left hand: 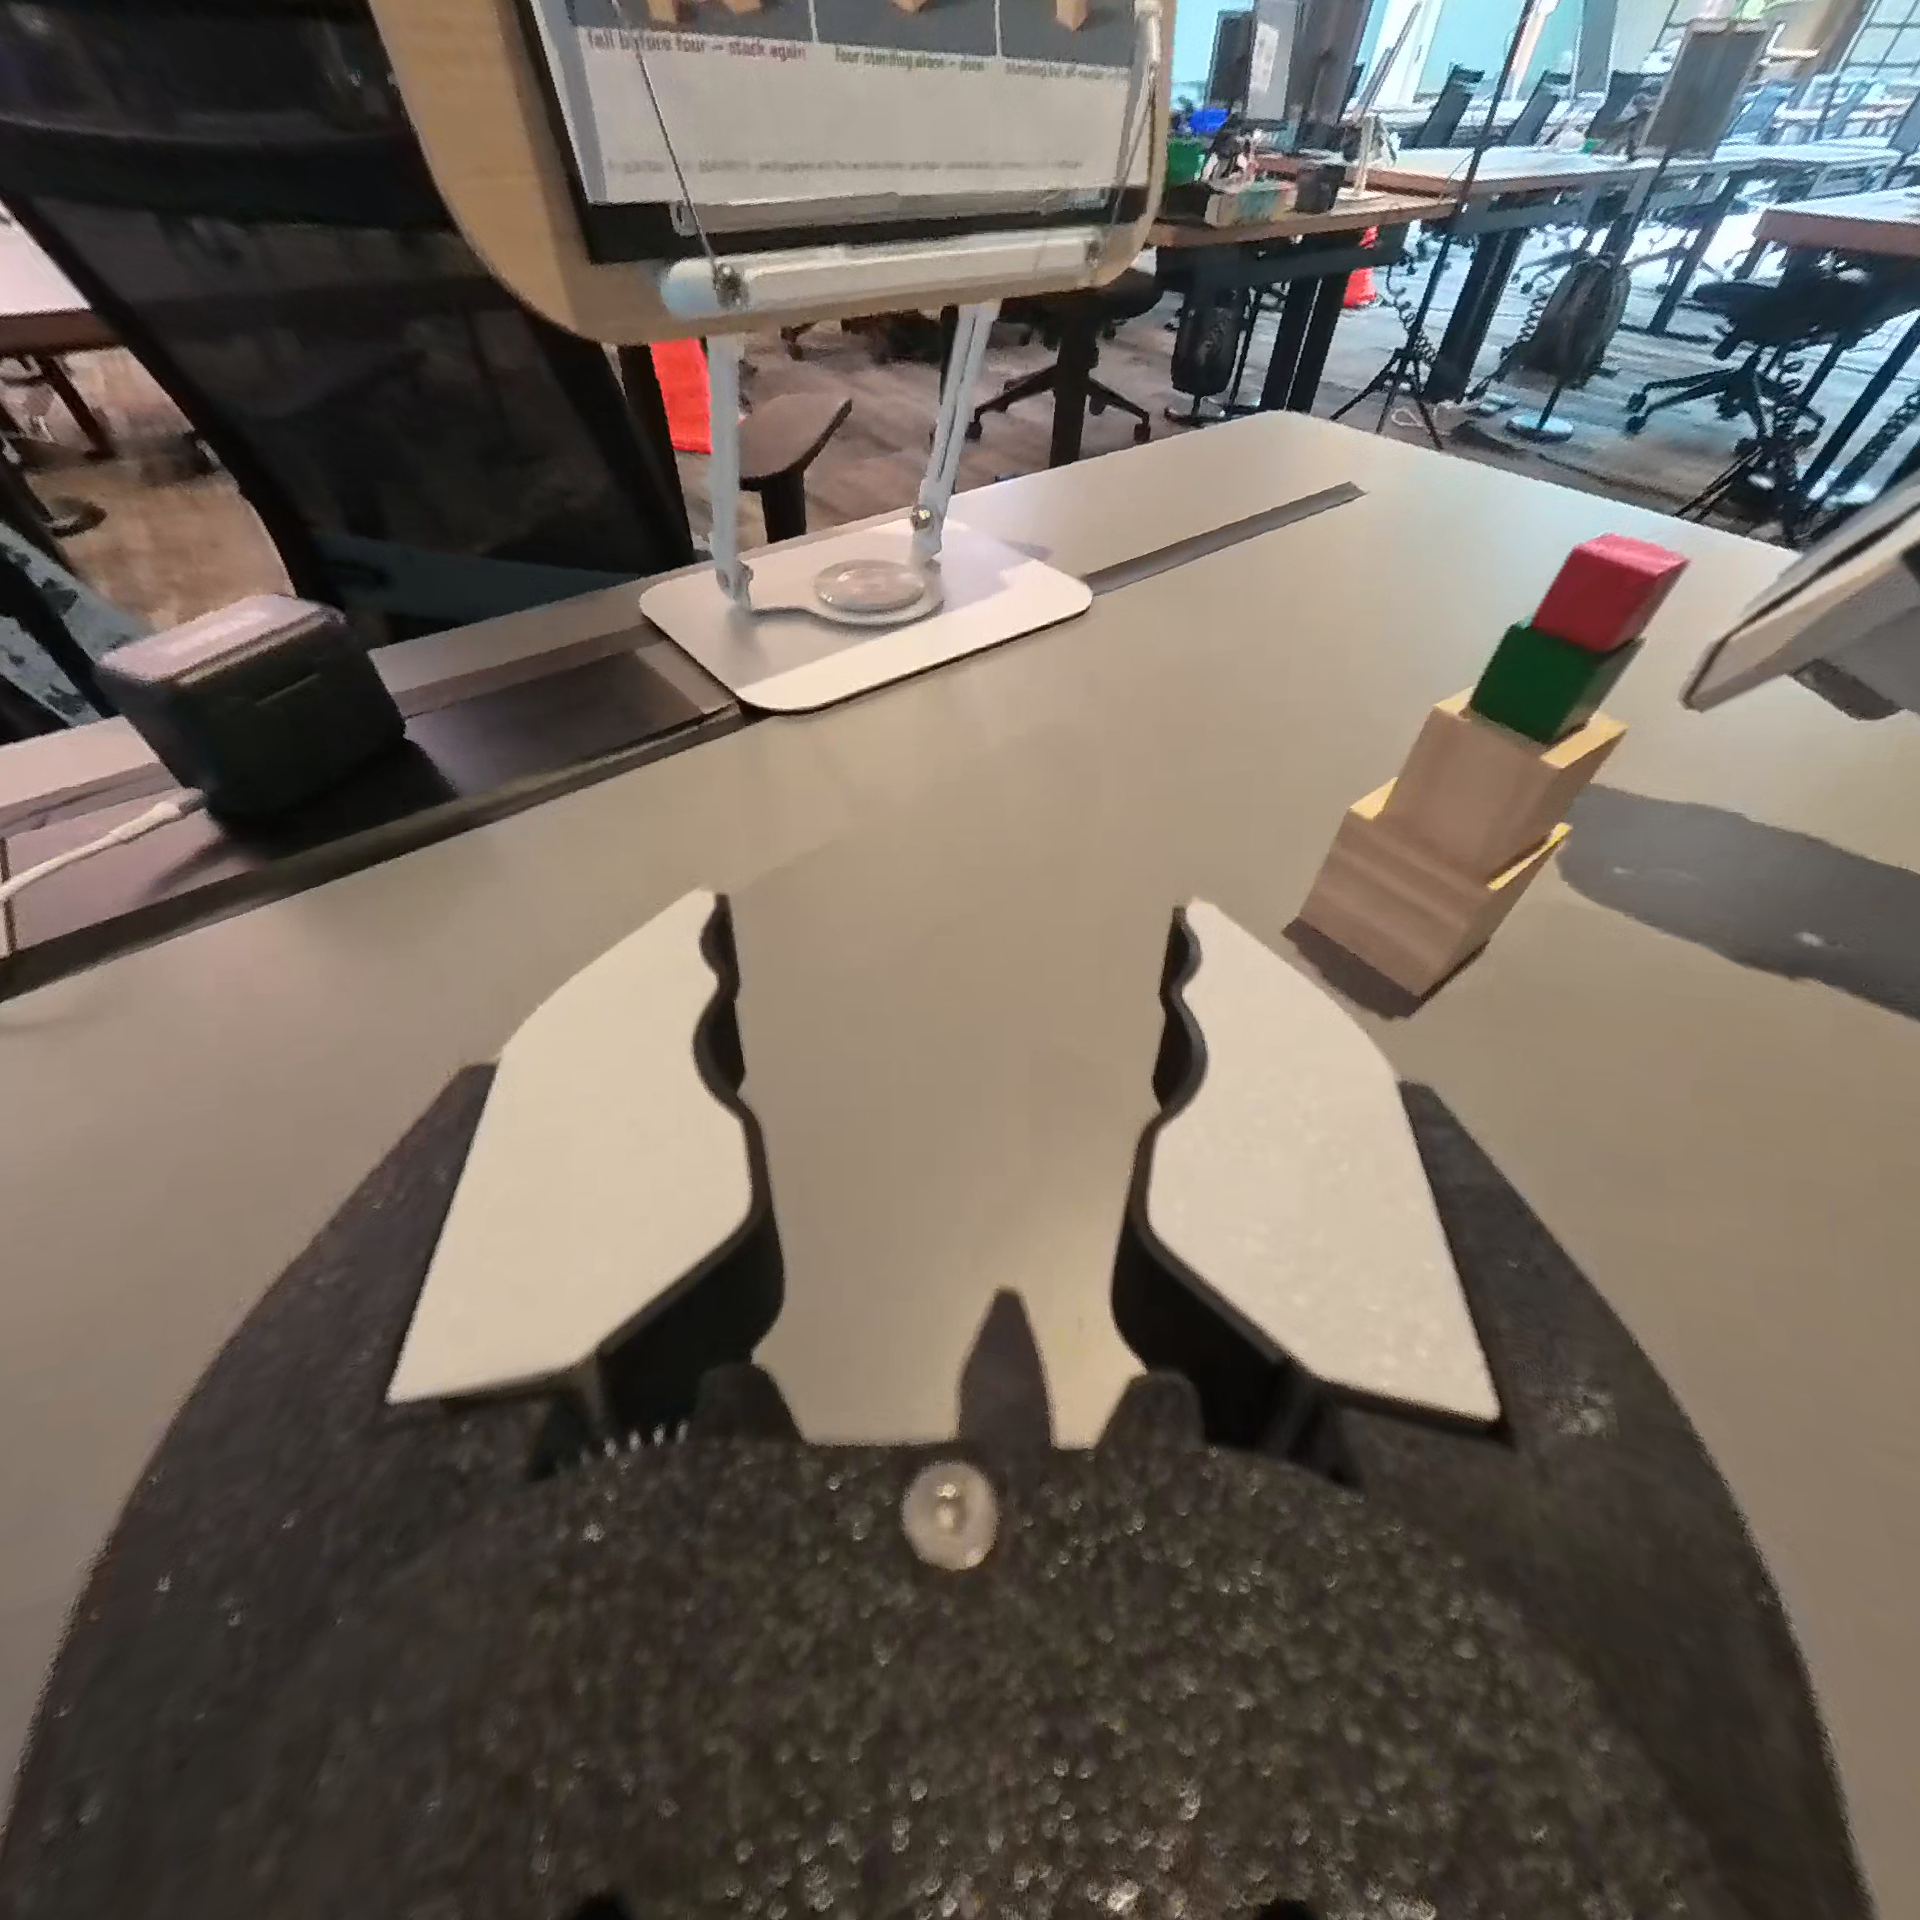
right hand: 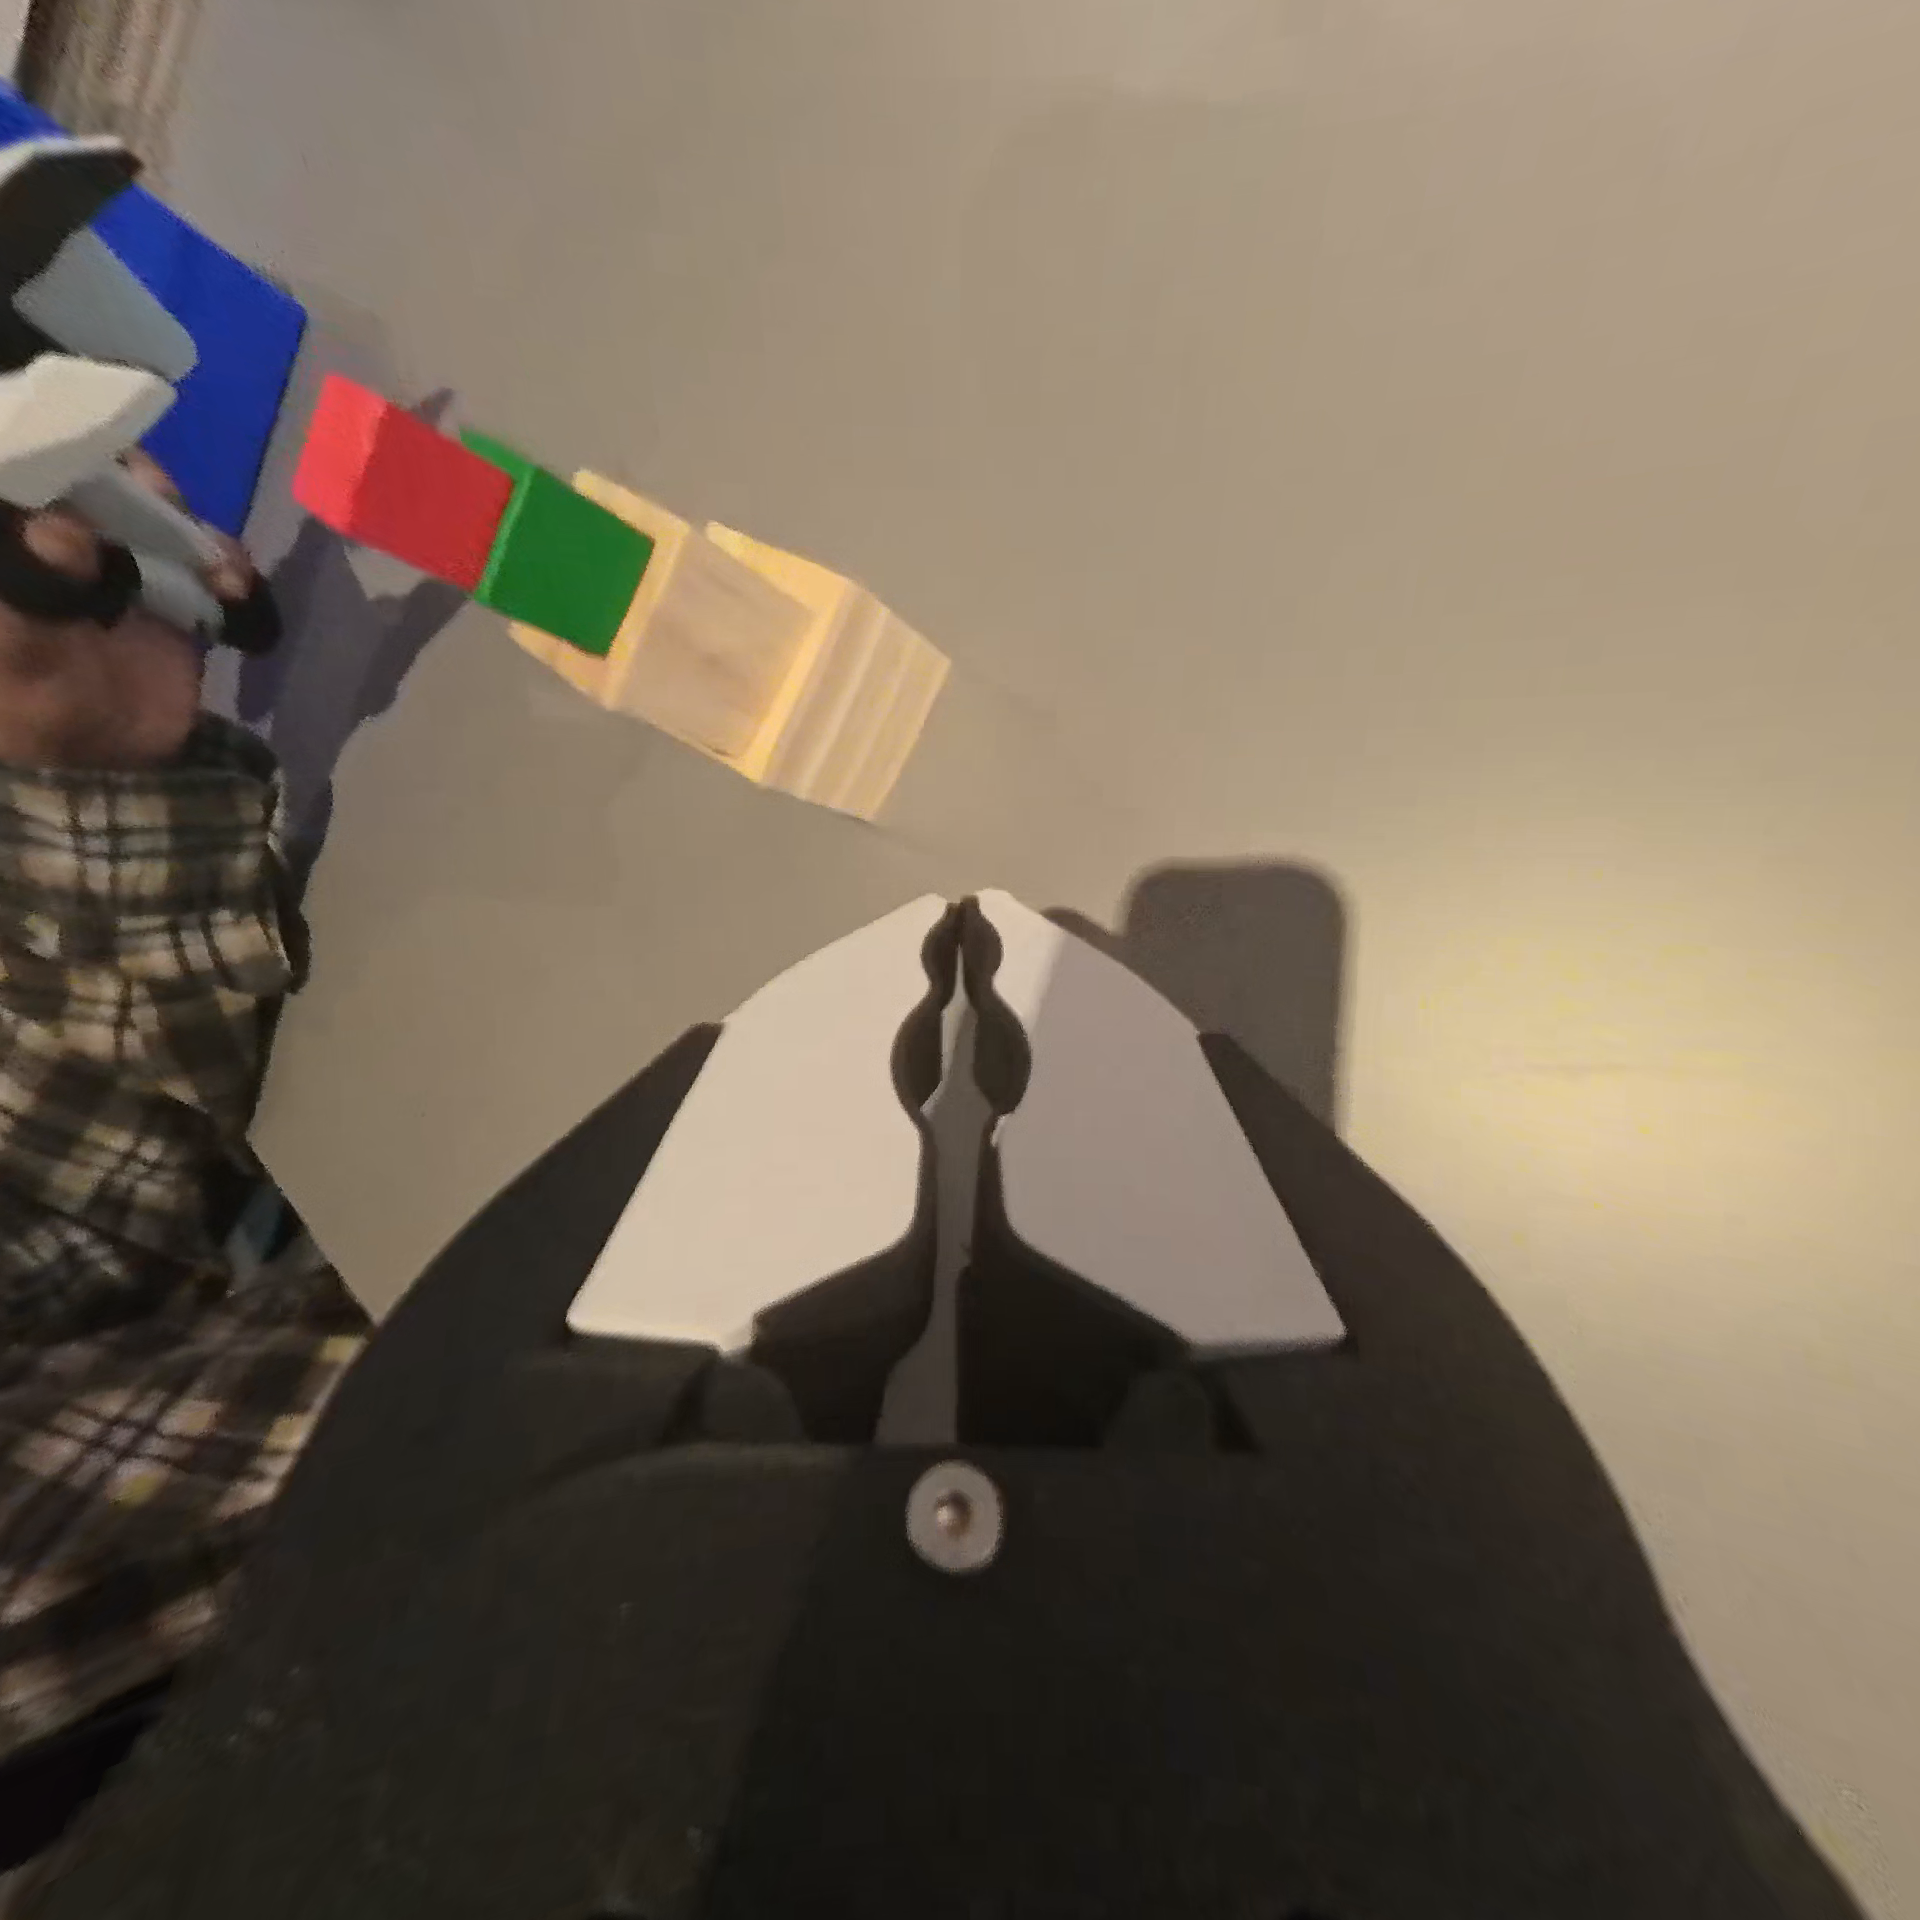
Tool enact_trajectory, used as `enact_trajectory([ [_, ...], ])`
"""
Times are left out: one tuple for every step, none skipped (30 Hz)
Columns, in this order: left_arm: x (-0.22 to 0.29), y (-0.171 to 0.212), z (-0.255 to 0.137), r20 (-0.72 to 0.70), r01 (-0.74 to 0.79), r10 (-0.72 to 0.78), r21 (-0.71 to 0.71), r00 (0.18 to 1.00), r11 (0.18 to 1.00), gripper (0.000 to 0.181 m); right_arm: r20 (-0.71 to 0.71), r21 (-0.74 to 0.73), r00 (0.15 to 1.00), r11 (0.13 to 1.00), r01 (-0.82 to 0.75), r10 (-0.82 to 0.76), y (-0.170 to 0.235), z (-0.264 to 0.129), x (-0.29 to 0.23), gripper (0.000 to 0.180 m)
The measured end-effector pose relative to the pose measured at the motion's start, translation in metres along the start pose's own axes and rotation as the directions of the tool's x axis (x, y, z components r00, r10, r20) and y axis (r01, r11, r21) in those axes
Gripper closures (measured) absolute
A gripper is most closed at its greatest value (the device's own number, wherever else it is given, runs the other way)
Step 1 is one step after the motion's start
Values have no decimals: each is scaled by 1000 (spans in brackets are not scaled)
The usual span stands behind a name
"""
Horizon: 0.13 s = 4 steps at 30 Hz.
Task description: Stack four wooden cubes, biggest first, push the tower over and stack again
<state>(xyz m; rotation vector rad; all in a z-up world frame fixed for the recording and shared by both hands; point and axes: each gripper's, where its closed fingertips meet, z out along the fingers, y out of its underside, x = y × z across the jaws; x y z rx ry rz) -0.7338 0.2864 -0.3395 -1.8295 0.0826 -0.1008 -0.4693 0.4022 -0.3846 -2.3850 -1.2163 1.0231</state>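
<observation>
A tower of four cubes stands on the grey table, right of centre in the left wrist view. The largest plain wooden cube is at the bottom, then a smaller plain cube, a green cube and a red cube on top. My left gripper is open and empty, well to the left of the tower. In the right wrist view my right gripper is shut and empty, a short way from the base cube. The green cube and red cube point towards the upper left.
A stand holding a printed sheet rests on a white base at the table's far edge. A black box with a white cable sits at the far left. A person's hand and plaid sleeve hold the blue-bodied left gripper. Across from one pair of fingers to the other is roughly 30 cm. The right tips stand about 12 cm off the red cube.
</observation>
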Motion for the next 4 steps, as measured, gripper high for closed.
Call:
enact_trajectory([
  [-2,3,0,8,0,0,-9,1000,1000,102,-1,-8,1000,1000,-11,11,-4,4,-4,180],
  [-4,5,1,13,-3,4,-18,1000,1000,103,-4,-15,1000,1000,-11,11,-7,8,-9,180],
  [-5,7,1,13,-6,7,-28,1000,1000,103,-4,-19,1000,1000,-5,5,-11,13,-13,180],
  [-6,8,2,14,-7,8,-34,1000,999,103,-8,-19,1000,1000,2,-2,-15,18,-17,180],
])
